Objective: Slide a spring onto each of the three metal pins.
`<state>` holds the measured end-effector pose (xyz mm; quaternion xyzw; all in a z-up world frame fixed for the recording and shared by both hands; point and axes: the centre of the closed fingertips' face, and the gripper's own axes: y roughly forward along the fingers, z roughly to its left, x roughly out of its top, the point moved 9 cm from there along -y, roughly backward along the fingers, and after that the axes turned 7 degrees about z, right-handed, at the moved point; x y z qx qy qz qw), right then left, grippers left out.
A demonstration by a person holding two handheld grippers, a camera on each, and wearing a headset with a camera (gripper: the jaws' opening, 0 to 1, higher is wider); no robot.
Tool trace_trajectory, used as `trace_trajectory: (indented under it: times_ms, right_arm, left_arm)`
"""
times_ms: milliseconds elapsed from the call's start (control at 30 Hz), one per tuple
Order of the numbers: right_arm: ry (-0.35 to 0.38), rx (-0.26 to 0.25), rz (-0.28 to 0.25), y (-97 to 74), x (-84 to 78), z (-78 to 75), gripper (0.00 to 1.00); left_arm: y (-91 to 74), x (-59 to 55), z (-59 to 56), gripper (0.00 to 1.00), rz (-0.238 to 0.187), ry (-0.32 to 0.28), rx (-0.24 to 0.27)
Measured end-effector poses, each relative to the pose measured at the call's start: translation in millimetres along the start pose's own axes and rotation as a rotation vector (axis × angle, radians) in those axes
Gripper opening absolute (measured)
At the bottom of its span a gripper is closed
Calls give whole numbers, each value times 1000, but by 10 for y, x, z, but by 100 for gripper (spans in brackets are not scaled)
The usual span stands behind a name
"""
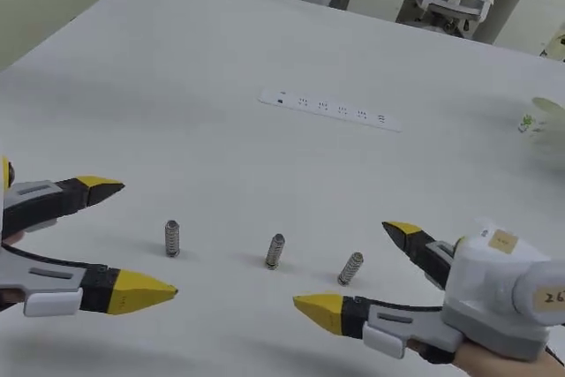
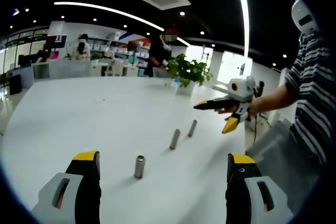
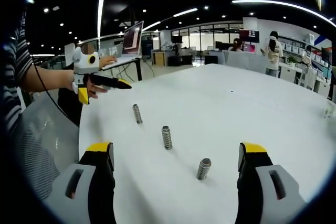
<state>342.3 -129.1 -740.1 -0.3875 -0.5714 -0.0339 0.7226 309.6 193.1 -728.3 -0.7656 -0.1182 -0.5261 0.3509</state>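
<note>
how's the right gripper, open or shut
Open: the right gripper has its yellow-tipped jaws wide apart, gripping nothing.

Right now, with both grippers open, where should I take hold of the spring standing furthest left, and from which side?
Probably pinch the leftmost spring across its coils at mid-height, coming in level from its left with the left gripper. It stands upright and narrow, and those open jaws face it.
</note>
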Motion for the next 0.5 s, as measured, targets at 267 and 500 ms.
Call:
trace_trajectory:
  times_ms: [267,500]
  right_arm:
    - [43,-23,21,-209,-192,-81,99]
    - [27,-9,54,-321,-277,-53,98]
  left_arm:
    - [-29,-69,-20,98,22,2,3]
    - [-123,-89,-37,98,38,13,9]
